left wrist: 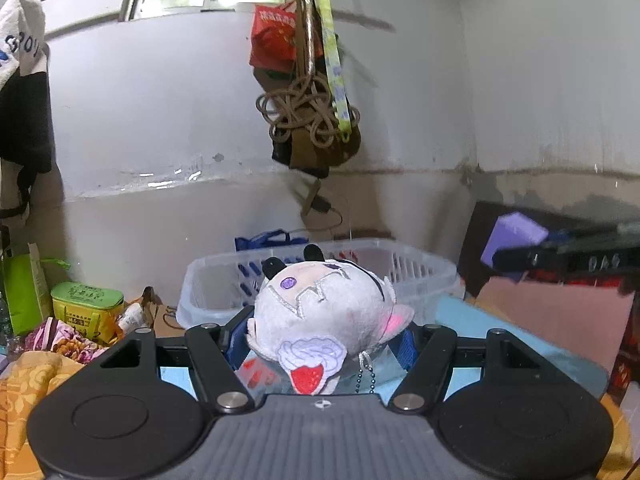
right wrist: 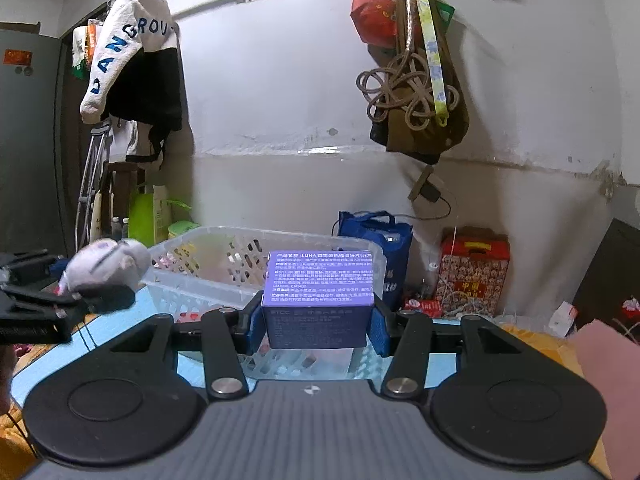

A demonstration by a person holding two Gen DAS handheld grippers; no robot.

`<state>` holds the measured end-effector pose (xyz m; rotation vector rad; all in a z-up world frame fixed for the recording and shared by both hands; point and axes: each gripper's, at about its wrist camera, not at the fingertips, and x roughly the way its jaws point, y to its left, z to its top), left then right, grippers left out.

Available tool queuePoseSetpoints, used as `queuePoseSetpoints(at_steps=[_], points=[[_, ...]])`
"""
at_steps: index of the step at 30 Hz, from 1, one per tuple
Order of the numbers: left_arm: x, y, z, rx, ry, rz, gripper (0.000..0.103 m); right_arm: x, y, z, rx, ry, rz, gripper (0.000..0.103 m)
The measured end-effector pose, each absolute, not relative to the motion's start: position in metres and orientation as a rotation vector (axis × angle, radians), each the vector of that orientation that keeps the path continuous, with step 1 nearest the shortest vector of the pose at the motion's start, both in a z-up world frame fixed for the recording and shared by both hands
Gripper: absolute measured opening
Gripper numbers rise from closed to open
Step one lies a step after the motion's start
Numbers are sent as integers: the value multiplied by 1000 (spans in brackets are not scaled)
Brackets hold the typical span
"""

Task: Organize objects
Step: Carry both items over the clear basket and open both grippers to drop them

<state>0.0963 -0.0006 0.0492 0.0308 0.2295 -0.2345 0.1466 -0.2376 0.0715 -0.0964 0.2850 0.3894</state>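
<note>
- The left wrist view shows the left gripper (left wrist: pixel 325 334) with its jaws clamped on a grey-white plush toy (left wrist: pixel 326 312), held above the light blue bench (left wrist: pixel 500 332) just in front of the white plastic basket (left wrist: pixel 420 276).
- Only this view shows the plush close up: a purple eye, black ears pointing toward the basket, a red strawberry patch and a bead chain (left wrist: pixel 366 374) hanging on the near side. Its long axis runs roughly across the jaws.
- In this view the right gripper (left wrist: pixel 532 254) enters from the right of the basket, blurred, carrying a purple box (left wrist: pixel 514 240).
- The right wrist view shows the right gripper (right wrist: pixel 318 322) with its jaws closed on the purple box (right wrist: pixel 320 292), whose printed face tilts up toward the camera. The box's long axis lies level, from one blue pad to the other.
- Here the box sits over the near rim of the basket (right wrist: pixel 208 272), hiding part of its wall.
- Only this view shows the plush toy (right wrist: pixel 106 266) from the side, left of the basket and blurred, in the left gripper (right wrist: pixel 76 296).
- Behind the basket stand a blue bag (right wrist: pixel 384 248) and a red gift box (right wrist: pixel 474 270).
- Above the basket a bundle of rope and bags (right wrist: pixel 412 96) hangs against the white wall.
- Left of the basket the left view shows a green tin (left wrist: pixel 86 304) and floral cloth (left wrist: pixel 60 340).
</note>
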Motion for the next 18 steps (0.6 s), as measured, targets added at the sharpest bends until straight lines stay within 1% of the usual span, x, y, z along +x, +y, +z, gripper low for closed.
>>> queuePoseSetpoints(at_steps=[3,9,13,18], points=[[101,4,63,-11,216,-222,71,153,-233,83,-95,258,393,54],[143,5,96,-100,217,-198,71,201,-213,103,-69,255,388,54],[184,2,110,-123,241,-160,71,240,-194,97,-128,291,367,54],[230,0,104,-122,331,-97,71,268,-183,79,-129,335,381,54]])
